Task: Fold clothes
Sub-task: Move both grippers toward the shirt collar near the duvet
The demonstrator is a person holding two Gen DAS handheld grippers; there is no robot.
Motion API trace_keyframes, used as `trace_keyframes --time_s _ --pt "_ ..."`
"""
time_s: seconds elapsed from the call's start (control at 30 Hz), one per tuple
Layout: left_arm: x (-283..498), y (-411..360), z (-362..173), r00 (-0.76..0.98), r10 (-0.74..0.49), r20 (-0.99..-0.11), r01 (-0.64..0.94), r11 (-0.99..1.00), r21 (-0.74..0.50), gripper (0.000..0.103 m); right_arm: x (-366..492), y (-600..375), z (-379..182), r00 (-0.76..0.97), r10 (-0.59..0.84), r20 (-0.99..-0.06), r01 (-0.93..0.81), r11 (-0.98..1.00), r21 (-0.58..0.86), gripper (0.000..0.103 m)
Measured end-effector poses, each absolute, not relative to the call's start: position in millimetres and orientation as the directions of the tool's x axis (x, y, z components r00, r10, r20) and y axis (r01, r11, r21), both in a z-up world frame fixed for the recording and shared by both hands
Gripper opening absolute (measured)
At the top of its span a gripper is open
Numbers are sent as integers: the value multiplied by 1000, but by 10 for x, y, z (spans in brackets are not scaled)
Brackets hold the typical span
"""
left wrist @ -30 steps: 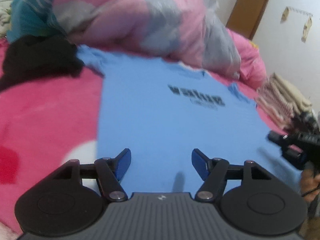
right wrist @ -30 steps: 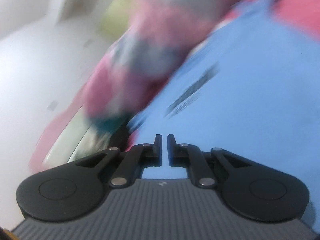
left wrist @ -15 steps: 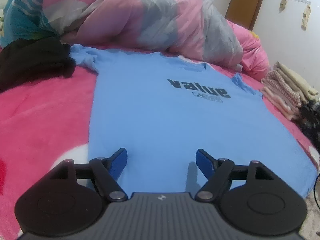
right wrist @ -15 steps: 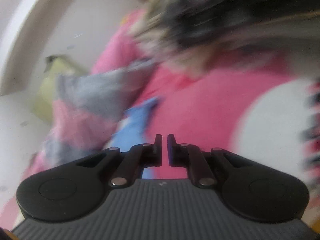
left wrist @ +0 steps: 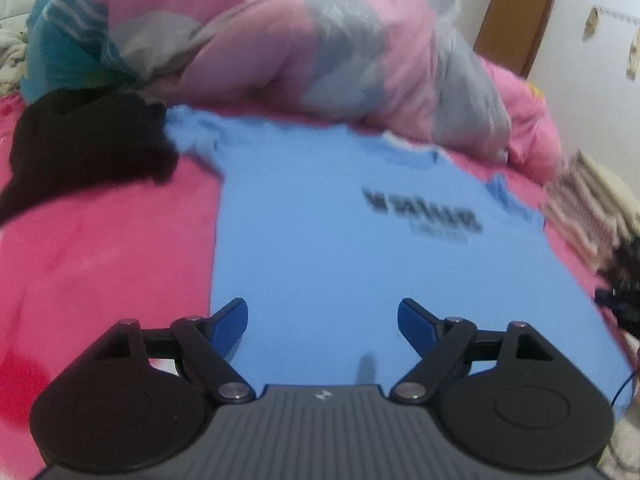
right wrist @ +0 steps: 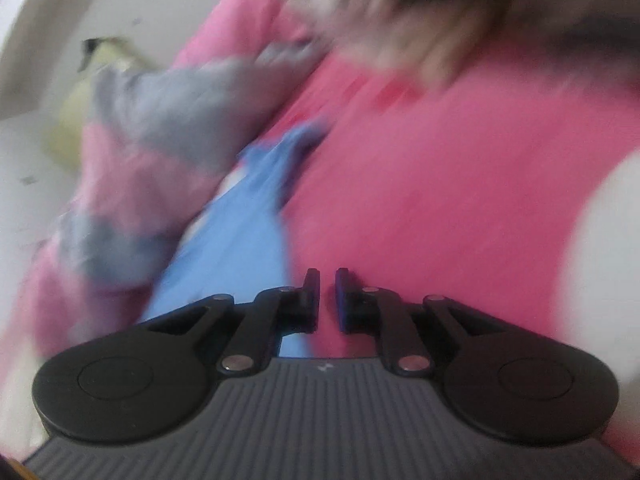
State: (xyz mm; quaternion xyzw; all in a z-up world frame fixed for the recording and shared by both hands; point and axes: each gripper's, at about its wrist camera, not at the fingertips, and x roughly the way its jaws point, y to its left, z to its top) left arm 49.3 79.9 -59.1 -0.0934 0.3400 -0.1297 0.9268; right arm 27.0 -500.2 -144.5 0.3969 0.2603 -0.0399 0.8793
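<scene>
A light blue T-shirt point(left wrist: 360, 248) with dark lettering lies flat, front up, on the pink bed cover point(left wrist: 100, 248). My left gripper point(left wrist: 321, 308) hovers over the shirt's lower hem. Its jaws are wide and still opening, and nothing is between the blue pads. In the blurred right wrist view, the shirt point(right wrist: 240, 232) shows as a blue strip with a sleeve on the left. My right gripper point(right wrist: 327, 276) sits just beside the shirt's edge, over the pink cover point(right wrist: 440, 200). Its jaws are opening, with a narrow empty gap.
A rumpled pink, grey and teal quilt point(left wrist: 300, 48) lies beyond the collar. A black garment point(left wrist: 88, 140) is bunched by the left sleeve. Folded clothes point(left wrist: 588, 200) are stacked at the right, with a brown door point(left wrist: 516, 12) behind.
The left jaws have spread wider and that view drew back slightly. The right gripper has left the left view. Its own view swung from the shirt's print to the shirt's edge.
</scene>
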Motion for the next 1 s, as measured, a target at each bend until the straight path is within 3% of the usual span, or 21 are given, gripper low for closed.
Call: trace_keyframes --time_s 0.1,0.27,0.37,0.53,0.67,0.7,0.77,0.83,0.93,1.0 --pt "852 710 -413 744 -327 -583 215 943 -255 83 474 -4925 -1241 866 166 -472 212 733 647 11" --pt "1537 395 -368 751 -337 -568 208 937 -281 83 1111 -4294 -886 815 387 -432 -62 799 598 13" --pt "1938 253 -542 776 -330 -537 191 935 -299 80 1765 -3779 -808 734 498 -462 -187 802 568 13" --pt "2313 225 -946 832 -207 -514 89 966 -244 78 2632 -2871 -841 588 591 -552 -351 801 484 14" --pt "2413 503 -1164 812 -243 -531 18 919 -393 77 3065 -2352 -1074 465 676 -571 -460 736 497 13" --pt "2396 551 -1164 819 -253 -515 18 908 -418 77 3187 -2286 -1167 453 670 -588 -459 741 491 12" --pt "2384 584 -1192 821 -268 -504 24 899 -438 77 3400 -2278 -1326 458 642 -615 -436 765 473 0" --pt "2373 602 -1200 824 -275 -496 28 893 -449 77 3598 -2435 -1371 503 616 -606 -392 788 475 0" --pt "2342 626 -1182 836 -260 -483 11 888 -459 76 3705 -2532 -1149 628 473 -618 -314 880 356 5" --pt "2287 671 -1148 865 -194 -463 -43 890 -454 78 3670 -2432 -1004 621 518 -588 -369 855 364 5"
